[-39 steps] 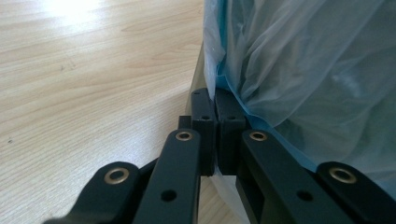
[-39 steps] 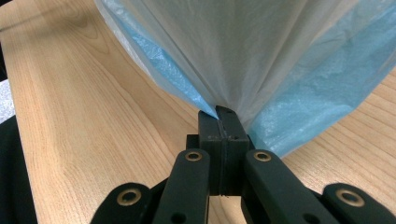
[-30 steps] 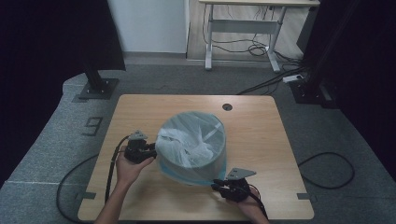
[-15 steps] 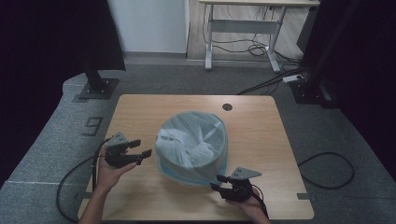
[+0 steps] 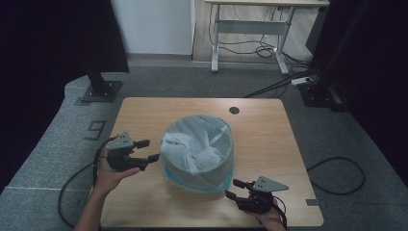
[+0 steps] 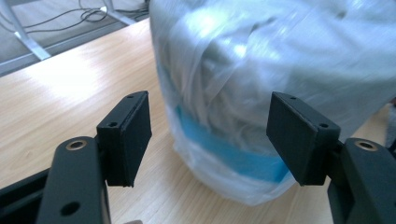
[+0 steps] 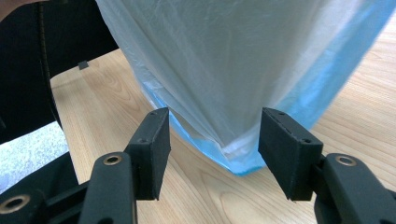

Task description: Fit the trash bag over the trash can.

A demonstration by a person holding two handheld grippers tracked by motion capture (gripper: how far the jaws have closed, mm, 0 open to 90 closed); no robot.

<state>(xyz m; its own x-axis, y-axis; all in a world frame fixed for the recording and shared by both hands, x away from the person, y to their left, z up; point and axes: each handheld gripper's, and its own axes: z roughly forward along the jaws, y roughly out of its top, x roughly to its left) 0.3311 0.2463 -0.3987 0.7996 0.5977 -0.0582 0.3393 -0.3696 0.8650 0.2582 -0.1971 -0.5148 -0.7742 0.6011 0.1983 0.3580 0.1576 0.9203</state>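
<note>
- The bin (image 5: 198, 153) stands near the middle of the desk (image 5: 269, 130), lined with a thin translucent bag (image 6: 261, 70) whose loose film hangs down over the outside and pools at the base.
- Left hand-held gripper (image 5: 148, 150): its jaws have just been opening and now stand spread, just beside the bin's left wall, with nothing between them.
- Right hand-held gripper (image 5: 235, 188): its jaws have just been opening too; a drooping corner of the bag hangs in the gap, but the pads (image 7: 152, 149) do not press on it.
- Handling, as I judge it: the film is light, limp and slippery; it will crumple, stretch or tear under a hard pull.
- The bin looks stiff and light, so it may slide on the desk if tugged from one side.
- Best hold: pinch a gathered fold or hem, not a single taut layer.
</note>
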